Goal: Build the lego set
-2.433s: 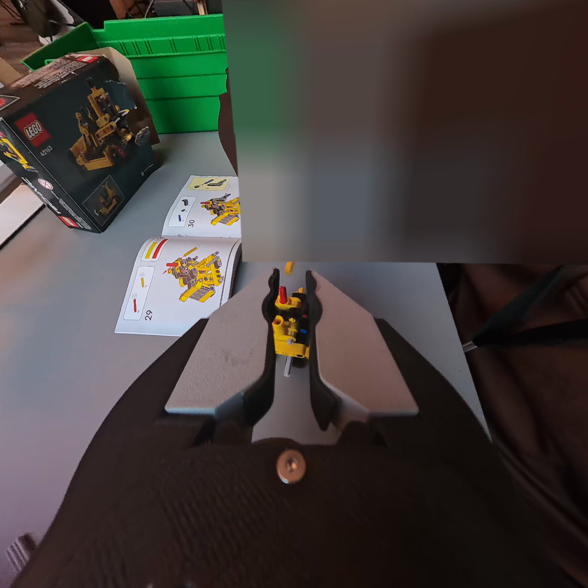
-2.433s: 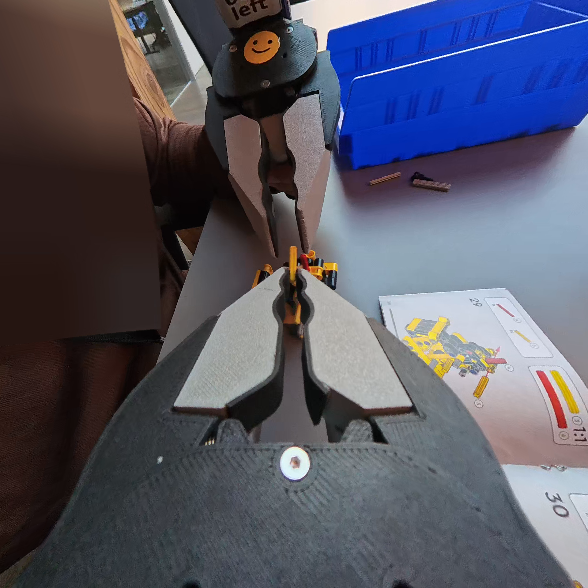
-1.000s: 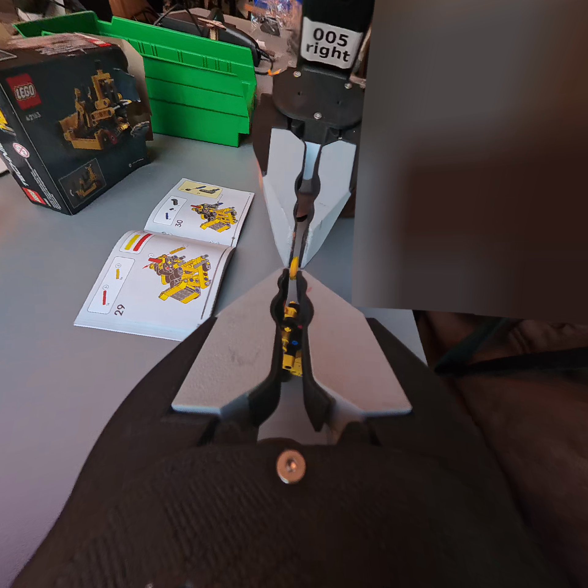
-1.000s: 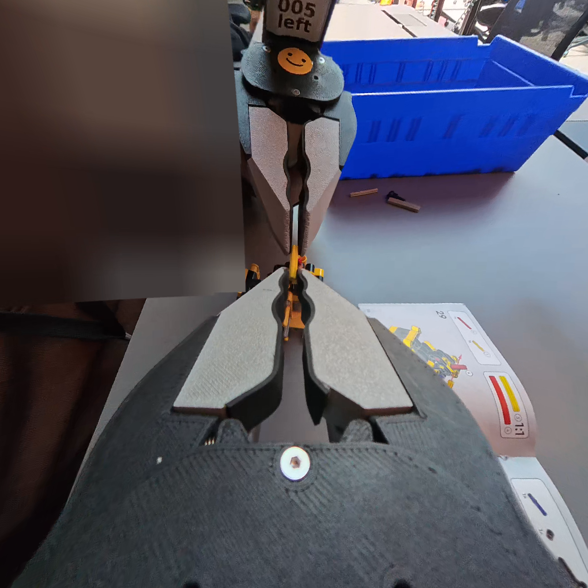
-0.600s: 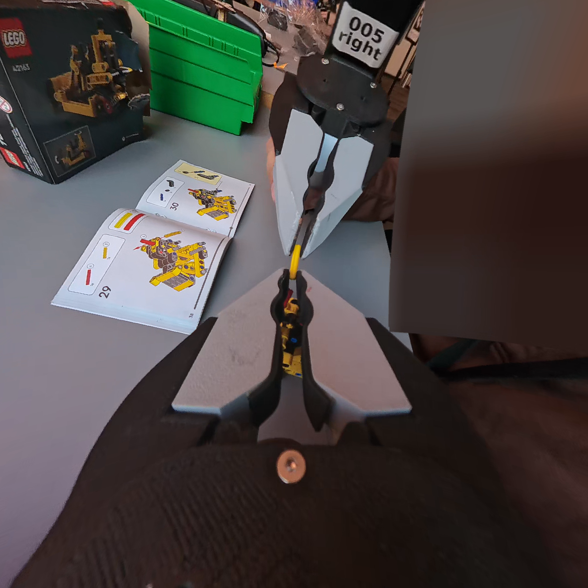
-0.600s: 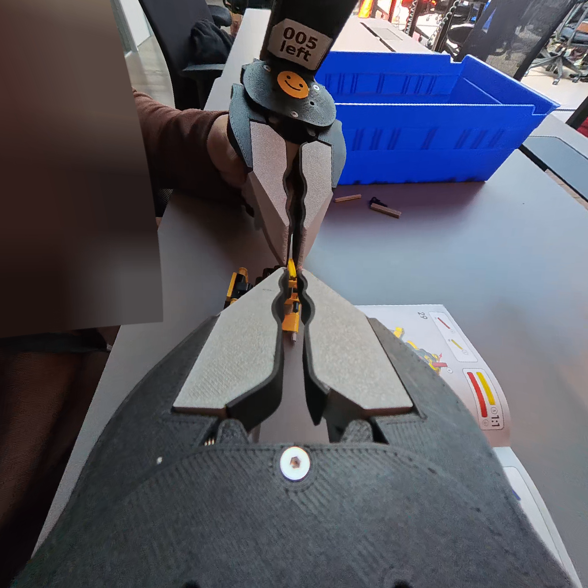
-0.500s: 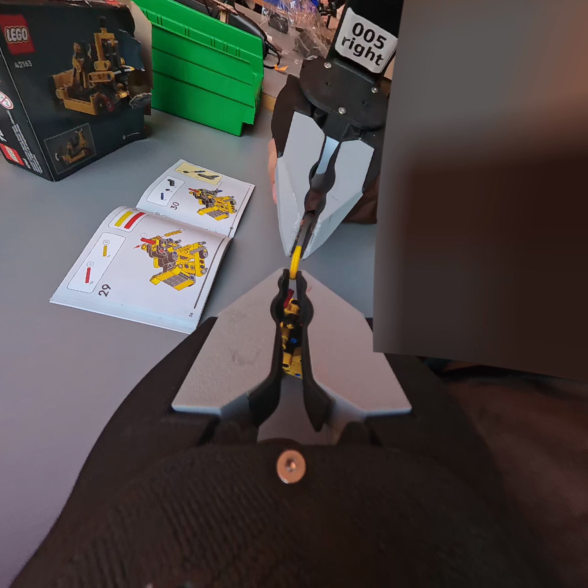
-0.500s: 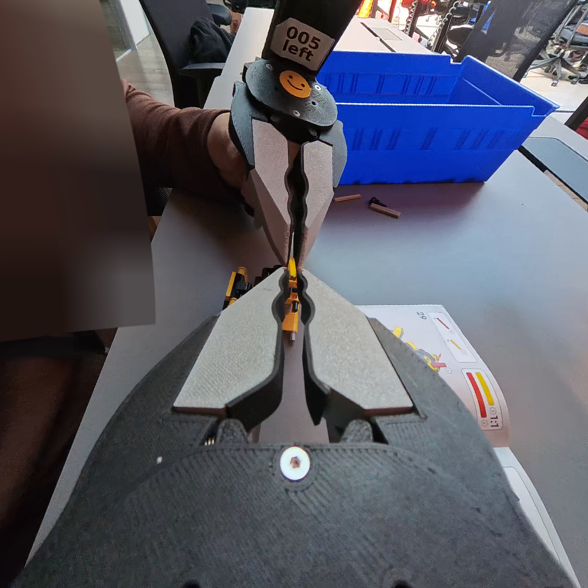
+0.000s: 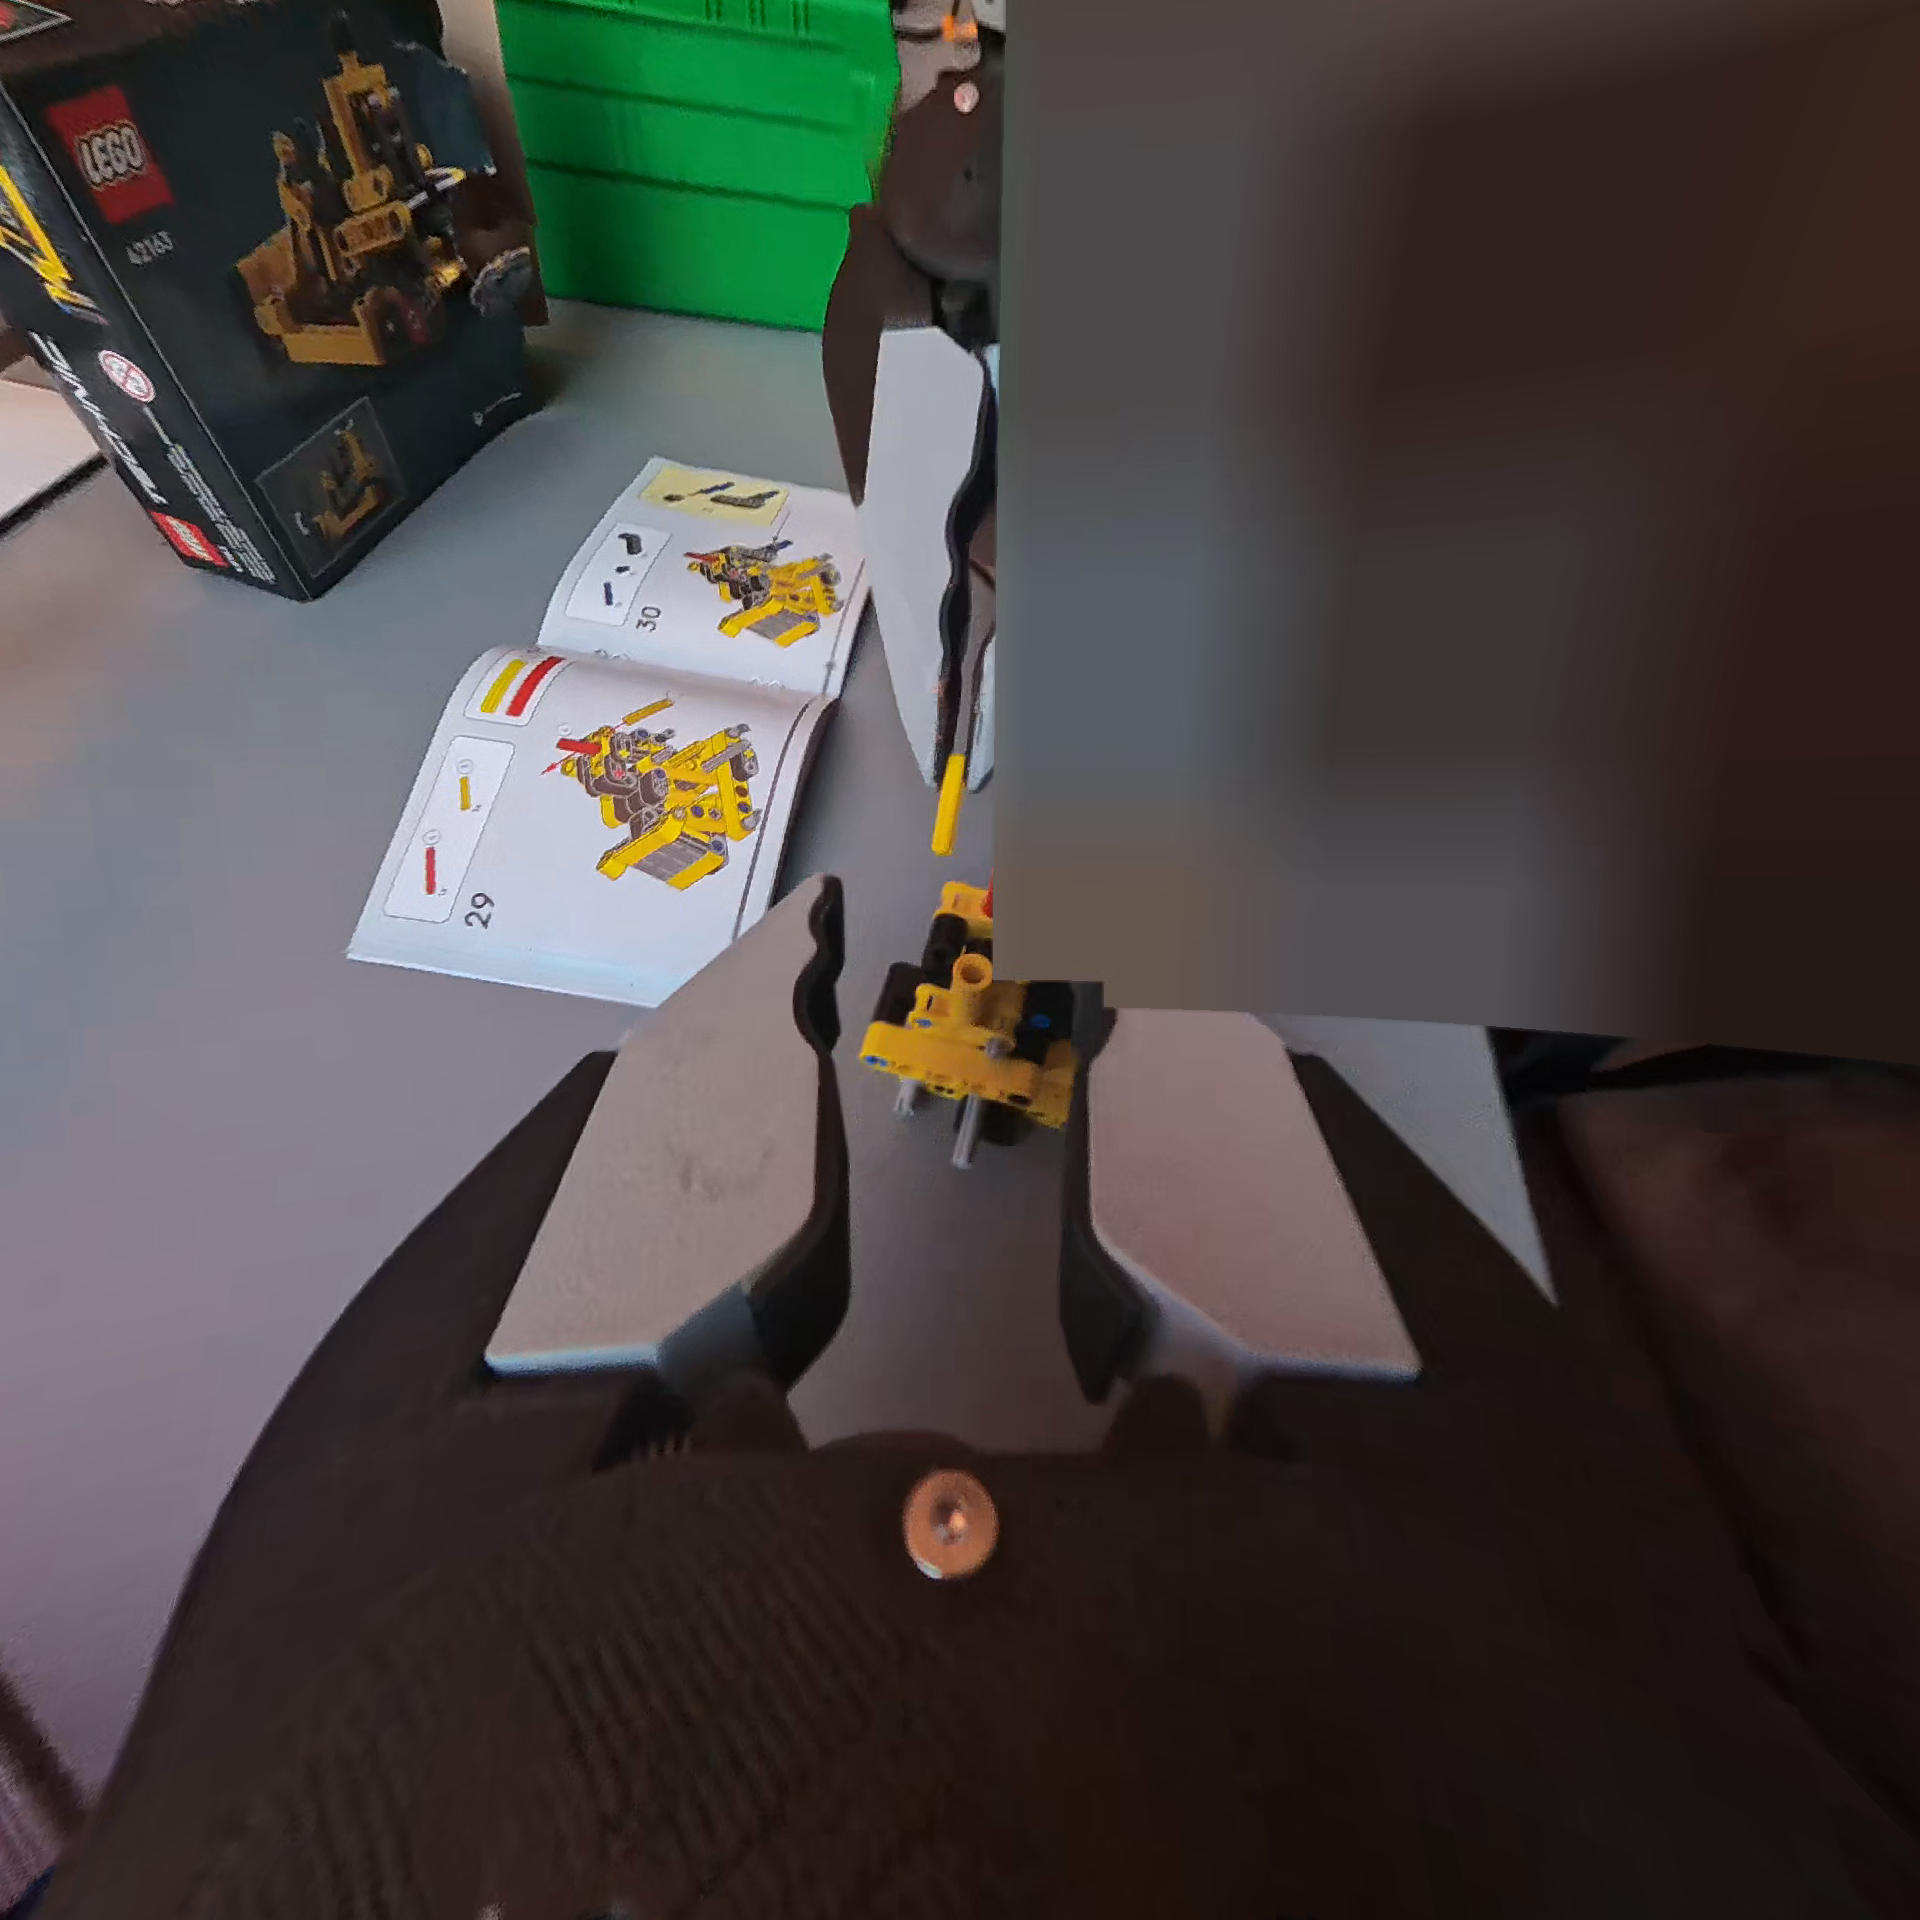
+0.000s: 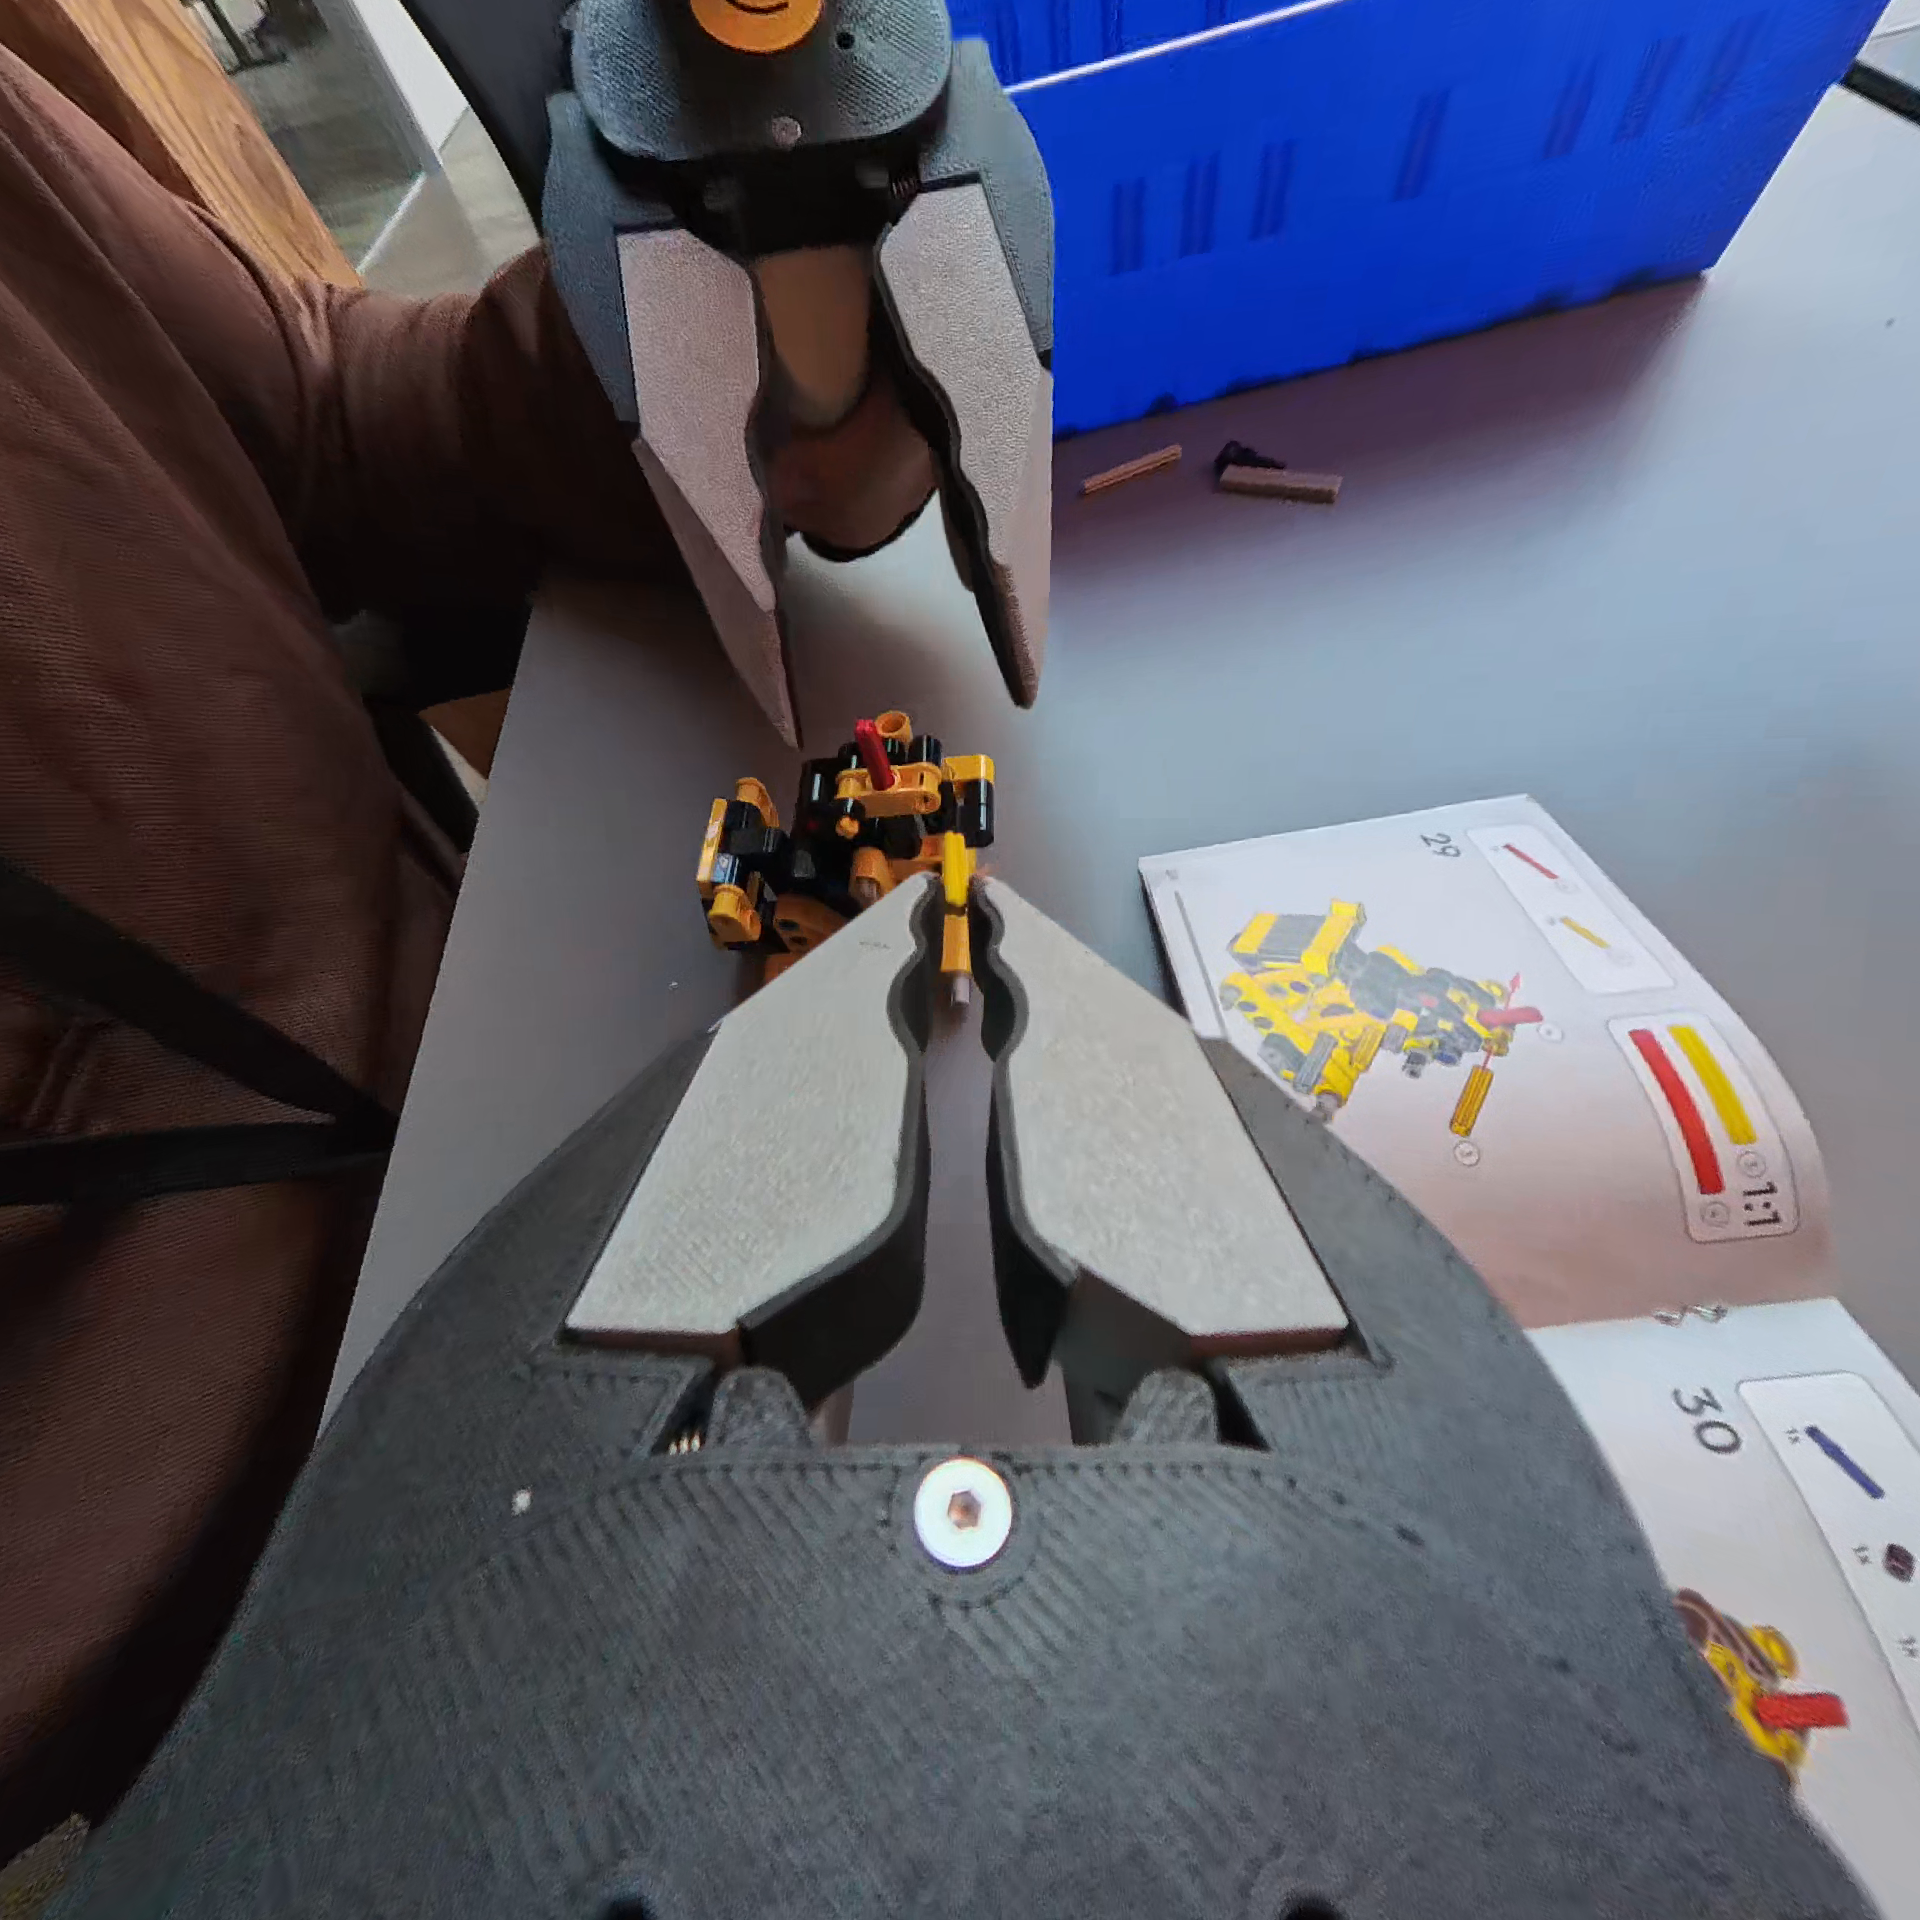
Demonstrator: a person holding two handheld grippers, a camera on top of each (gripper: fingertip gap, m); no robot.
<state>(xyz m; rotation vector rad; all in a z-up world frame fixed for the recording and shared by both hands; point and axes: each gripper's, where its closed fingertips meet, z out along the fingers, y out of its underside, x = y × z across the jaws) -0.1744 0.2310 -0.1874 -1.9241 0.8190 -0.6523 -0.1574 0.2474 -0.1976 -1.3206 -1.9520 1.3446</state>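
Observation:
The part-built yellow and black lego model [image 9: 961, 1039] stands on the grey table between the spread fingers of my left gripper [image 9: 961, 966], which is open and empty. A red axle sticks up from the model [image 10: 831, 821]. My right gripper [image 10: 951, 883] is shut on a short yellow axle [image 10: 954, 914], held just right of the model and a little above the table. In the left wrist view the yellow axle [image 9: 948, 805] pokes from the right gripper's tip, half hidden by a blurred patch. The left gripper [image 10: 906, 719] hangs open above the model.
The open instruction booklet [image 9: 623, 790] lies left of the model and also shows in the right wrist view [image 10: 1455, 1039]. The lego box [image 9: 260, 260] and a green bin [image 9: 696, 156] stand behind. A blue bin [image 10: 1403, 187], small brown sticks [image 10: 1278, 480] and a brown sleeve [image 10: 208, 520] are near.
My left gripper has opened and let go of the model, which now rests on the table. My right gripper, still holding the yellow axle, has drawn apart from the left one.

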